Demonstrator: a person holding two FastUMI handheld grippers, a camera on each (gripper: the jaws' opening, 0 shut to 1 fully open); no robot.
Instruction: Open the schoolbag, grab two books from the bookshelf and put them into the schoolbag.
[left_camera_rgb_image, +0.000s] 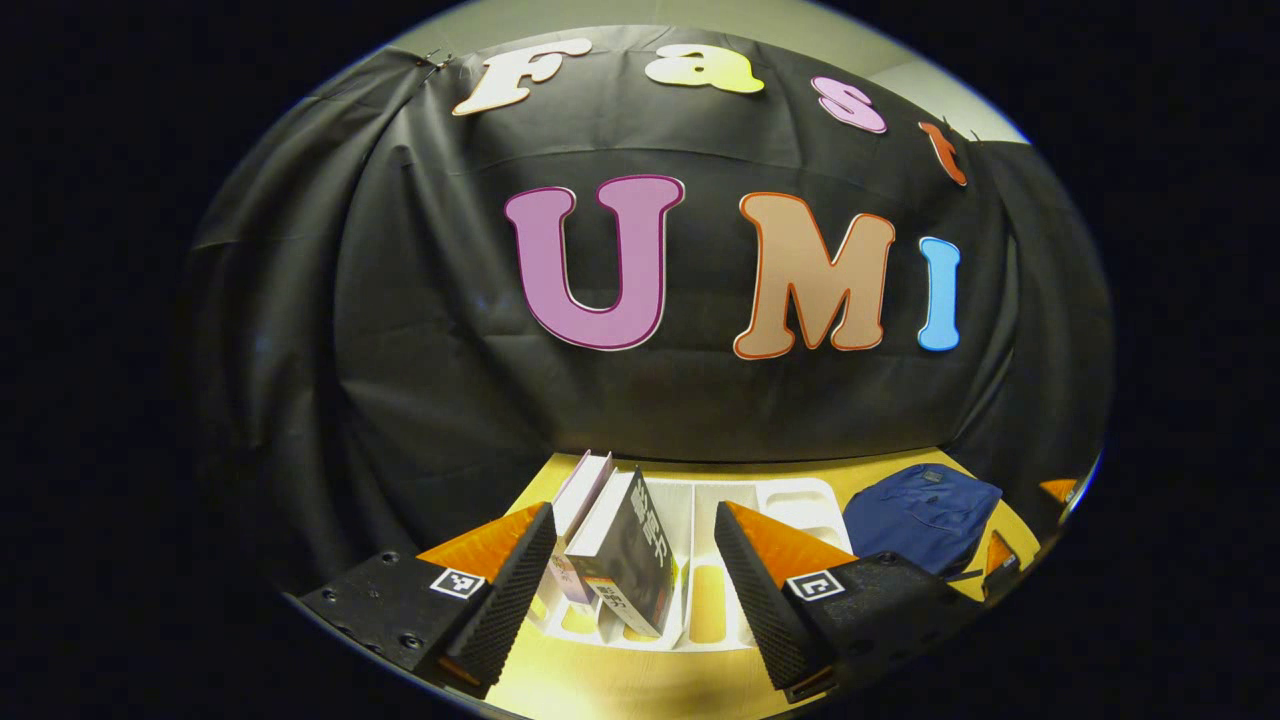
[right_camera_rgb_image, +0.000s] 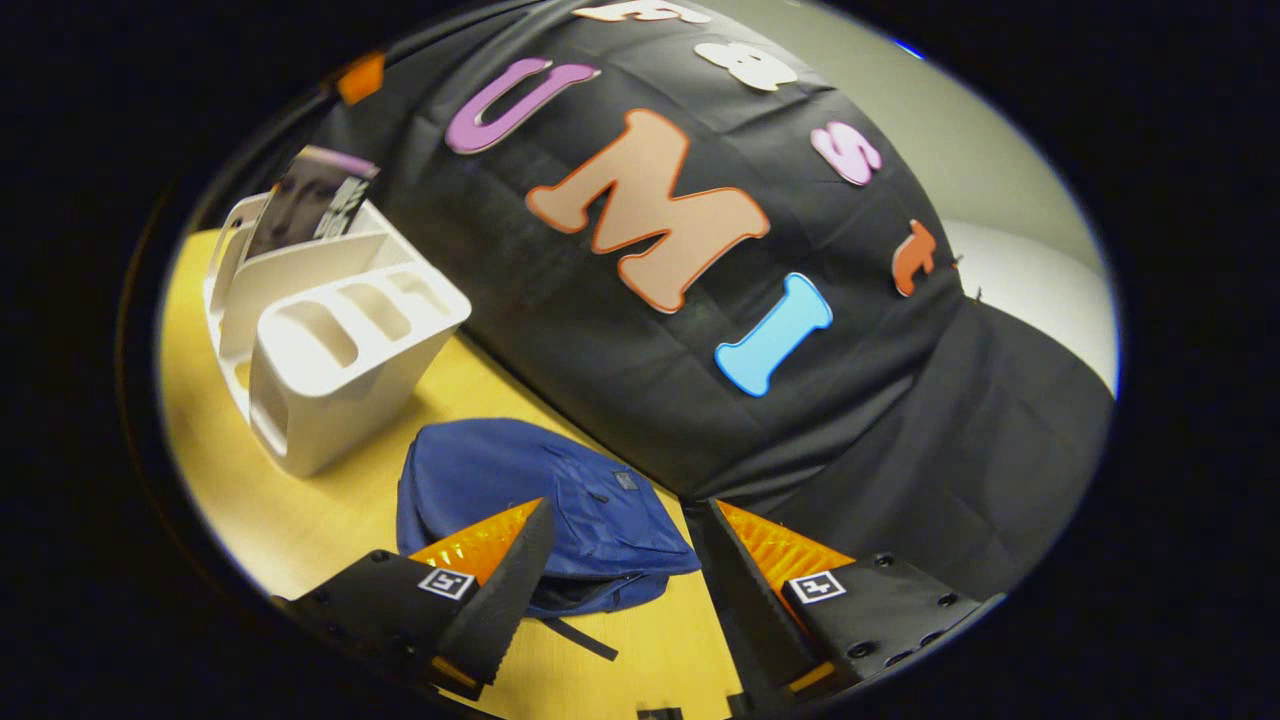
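Observation:
In the left gripper view a white slotted bookshelf (left_camera_rgb_image: 745, 520) stands on the yellow table (left_camera_rgb_image: 640, 680). Two books lean in its left slots: a dark-covered book (left_camera_rgb_image: 635, 555) in front and a pale book (left_camera_rgb_image: 580, 495) behind it. My left gripper (left_camera_rgb_image: 635, 580) is open, its fingers either side of the dark book and apart from it. The blue schoolbag (left_camera_rgb_image: 920, 515) lies to the shelf's right. In the right gripper view the schoolbag (right_camera_rgb_image: 530, 480) lies flat just beyond my open right gripper (right_camera_rgb_image: 620, 560). The bookshelf (right_camera_rgb_image: 330, 340) stands at upper left with a book (right_camera_rgb_image: 310, 205) in it.
The black cloth wall hangs close behind the table in both views. Bare yellow tabletop (right_camera_rgb_image: 290, 510) lies between the bookshelf and the schoolbag. A dark strap (right_camera_rgb_image: 585, 640) trails from the bag toward the table's near edge.

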